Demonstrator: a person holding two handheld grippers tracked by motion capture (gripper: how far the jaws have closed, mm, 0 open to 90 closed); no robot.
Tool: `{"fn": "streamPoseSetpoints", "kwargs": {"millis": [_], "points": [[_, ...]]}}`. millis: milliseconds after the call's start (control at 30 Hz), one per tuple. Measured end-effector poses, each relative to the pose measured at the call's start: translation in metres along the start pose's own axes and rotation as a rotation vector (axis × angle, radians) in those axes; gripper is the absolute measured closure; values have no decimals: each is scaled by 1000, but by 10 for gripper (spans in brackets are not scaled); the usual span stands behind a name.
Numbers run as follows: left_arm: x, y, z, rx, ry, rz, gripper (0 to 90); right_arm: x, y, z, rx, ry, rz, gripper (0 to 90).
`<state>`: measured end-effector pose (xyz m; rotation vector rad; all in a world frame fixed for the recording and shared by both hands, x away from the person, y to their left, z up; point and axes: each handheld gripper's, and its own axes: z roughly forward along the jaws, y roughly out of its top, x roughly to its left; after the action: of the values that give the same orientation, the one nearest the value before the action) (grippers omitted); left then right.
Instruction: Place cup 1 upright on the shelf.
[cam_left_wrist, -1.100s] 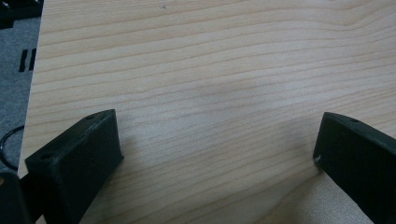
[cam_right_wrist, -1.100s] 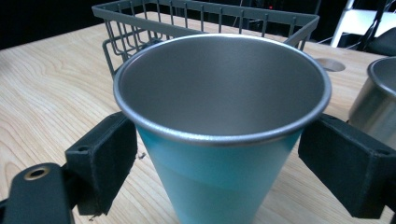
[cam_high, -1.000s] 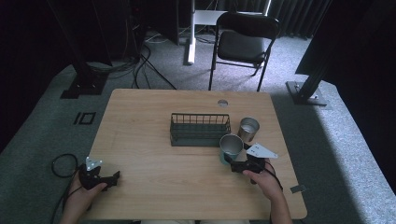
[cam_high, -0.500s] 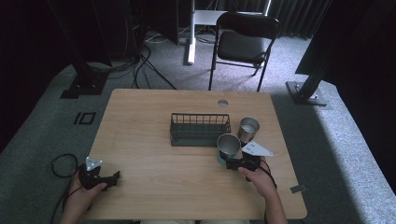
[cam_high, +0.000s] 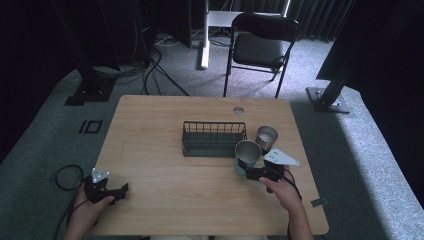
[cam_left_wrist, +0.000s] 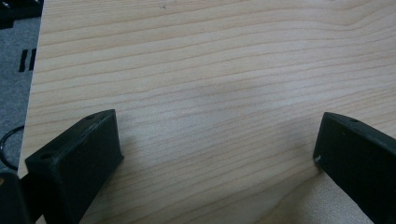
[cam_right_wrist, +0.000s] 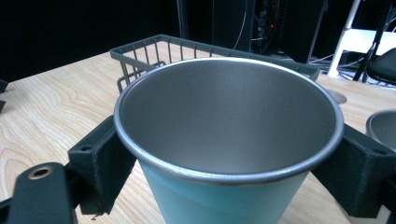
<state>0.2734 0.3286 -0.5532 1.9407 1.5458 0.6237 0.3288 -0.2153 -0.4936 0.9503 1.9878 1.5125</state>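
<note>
Cup (cam_right_wrist: 229, 140), unlabelled, sits clamped in right hand-held gripper (cam_right_wrist: 229, 163).

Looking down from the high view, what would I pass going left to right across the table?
Left tool → wire basket → light blue cup between the right tool's jaws → second metal cup.

High view looks down on the table (cam_high: 165, 120); both gripper views sit close above it
</note>
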Motion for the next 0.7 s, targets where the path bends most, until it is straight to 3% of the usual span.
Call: {"fn": "streamPoseSetpoints", "kwargs": {"millis": [367,700], "points": [[0,0,0,1,-1,-1,13,-1,36,-6,-42,0,-2,127],[0,0,0,-1,0,-1,13,1,69,2,-73,3,6,128]]}}
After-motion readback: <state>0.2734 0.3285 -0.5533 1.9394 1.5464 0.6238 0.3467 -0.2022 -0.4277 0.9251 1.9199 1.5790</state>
